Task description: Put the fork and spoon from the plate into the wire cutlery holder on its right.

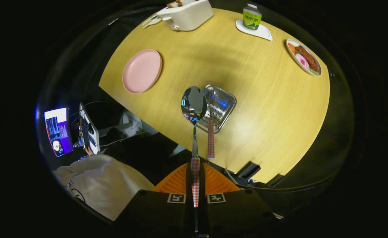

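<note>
A: Spoon [194, 105] is up off the pink plate [142, 71], its checked handle pinched between the two fingers of the gripper [195, 180], which are pressed together on it. The bowl end points forward, well beyond the fingertips.

B: And the fork?

A: A second checked handle [211, 138] stands out of the wire cutlery holder [221, 105], so I judge the fork is already in. The tines are hidden inside the mesh, so I cannot confirm that by its head.

B: So the plate is bare?

A: Yes, nothing lies on it. Roughly half the job looks done; what is left is to bring the spoon over the holder's mouth, let it slide in, and open the fingers.

B: How does the spoon sit against the holder now?

A: Its bowl overlaps the holder's left rim as seen from the gripper, just beside the fork handle. Whether it is above the opening or short of it, I cannot tell.

B: Room to move?

A: Plenty of open tabletop [266, 109] to the right of the holder and beyond it. The plate lies well apart to the left; the toaster [187, 15], the drink carton [252, 17] on its coaster and the food dish [304, 58] are far off along the back. The holder stands near the tabletop's near edge, so a nudge toward us could be risky, and the fork handle crowds the entry.
</note>
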